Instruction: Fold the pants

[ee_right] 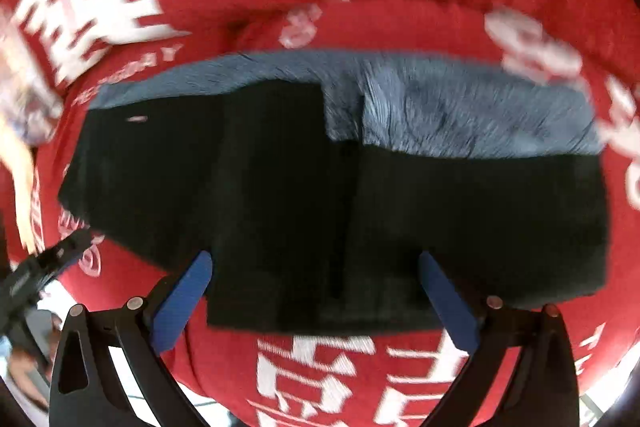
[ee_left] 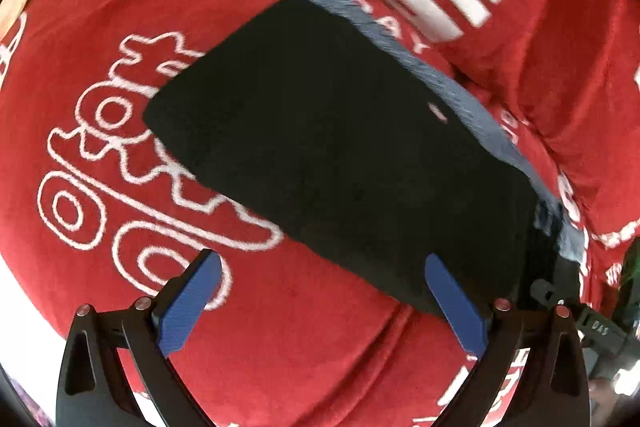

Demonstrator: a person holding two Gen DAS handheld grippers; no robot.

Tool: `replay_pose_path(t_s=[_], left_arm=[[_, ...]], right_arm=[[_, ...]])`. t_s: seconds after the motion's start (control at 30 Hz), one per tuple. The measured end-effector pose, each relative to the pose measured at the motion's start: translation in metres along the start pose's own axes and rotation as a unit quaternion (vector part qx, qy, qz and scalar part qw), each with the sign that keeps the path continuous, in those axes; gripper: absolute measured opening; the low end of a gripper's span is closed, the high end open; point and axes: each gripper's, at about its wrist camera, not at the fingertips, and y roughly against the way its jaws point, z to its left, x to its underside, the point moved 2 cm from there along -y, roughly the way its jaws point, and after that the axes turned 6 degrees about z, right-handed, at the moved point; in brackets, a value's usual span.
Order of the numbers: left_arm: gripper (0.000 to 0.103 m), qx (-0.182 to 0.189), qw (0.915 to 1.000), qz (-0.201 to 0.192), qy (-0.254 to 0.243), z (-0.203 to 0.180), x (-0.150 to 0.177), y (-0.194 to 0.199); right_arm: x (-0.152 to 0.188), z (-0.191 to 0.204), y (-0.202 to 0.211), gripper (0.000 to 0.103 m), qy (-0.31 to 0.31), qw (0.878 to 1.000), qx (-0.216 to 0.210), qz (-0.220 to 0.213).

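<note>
1. On the red blanket [ee_left: 280, 339] with white writing lie the black pants [ee_left: 340, 147], spread out flat and dark.
2. In the left wrist view the pants run from about 10 o'clock down to 4 o'clock, and a fuzzy grey-blue inside [ee_left: 460, 95] shows along their far edge.
3. The left gripper [ee_left: 324, 267] is spread wide with nothing in it. Its blue fingers [ee_left: 188, 307] sit at 6 o'clock, one over the blanket and one at the near edge of the pants.
4. In the right wrist view the pants fill the middle, with the grey-blue lining at 12 to 2 o'clock. It looks like one part is laid over another near the middle, but the picture is blurry, so I cannot be sure.
5. The right gripper [ee_right: 316, 265] is also spread wide and holds nothing. It sits just by the near edge of the pants.
6. I think the pants are partly folded already, maybe lengthwise. They look long, so at least one more fold across seems left to do.
7. Next, each gripper would likely need to pinch an edge.
</note>
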Motion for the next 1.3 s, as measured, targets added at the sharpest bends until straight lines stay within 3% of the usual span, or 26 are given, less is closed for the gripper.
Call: replay_pose_path(t_s=[0.2,0.27,0.33,0.4,0.6,0.73,0.9,1.03,1.17,1.23,1.27,1.3], left_arm=[[0.102,0.036,0.9985,-0.014,0.04,0.024,-0.008,0.008],[0.102,0.052,0.9977,-0.009,0.042,0.027,-0.01,0.006],[0.102,0.073,0.9966,-0.013,0.034,0.025,-0.012,0.004],[0.103,0.097,0.9948,-0.015,0.029,0.021,-0.015,0.001],[0.102,0.163,0.9855,-0.013,0.046,0.023,-0.026,-0.012],[0.102,0.194,0.9772,-0.035,0.077,0.032,-0.032,-0.014],[0.102,0.175,0.9802,-0.046,0.079,0.022,-0.034,-0.014],[0.102,0.247,0.9644,-0.065,0.069,0.01,-0.04,0.007],[0.102,0.21,0.9731,-0.034,0.088,0.017,-0.051,-0.017],[0.102,0.212,0.971,-0.04,0.103,0.021,-0.054,-0.02],[0.091,0.199,0.9736,-0.041,0.103,0.018,-0.055,-0.018],[0.083,0.159,0.9816,-0.044,0.097,0.013,-0.056,-0.016]], right_arm=[[0.003,0.02,0.007,0.102,0.032,0.999,0.012,-0.025],[0.006,0.024,0.018,0.099,0.039,0.998,0.017,-0.055],[0.007,0.028,0.021,0.087,0.053,0.995,0.029,-0.077],[0.007,0.034,0.014,0.077,0.066,0.995,0.038,-0.071],[0.008,0.036,-0.007,0.078,0.08,0.995,0.015,-0.052],[0.012,0.036,-0.007,0.078,0.094,0.994,0.014,-0.055],[0.014,0.037,-0.008,0.078,0.098,0.994,0.016,-0.053],[0.012,0.039,-0.009,0.078,0.096,0.994,0.019,-0.049],[0.013,0.04,-0.011,0.078,0.1,0.993,0.017,-0.055],[0.015,0.041,-0.012,0.078,0.105,0.993,0.021,-0.055],[0.015,0.041,-0.012,0.078,0.107,0.993,0.022,-0.054],[0.015,0.041,-0.012,0.078,0.106,0.993,0.021,-0.053]])
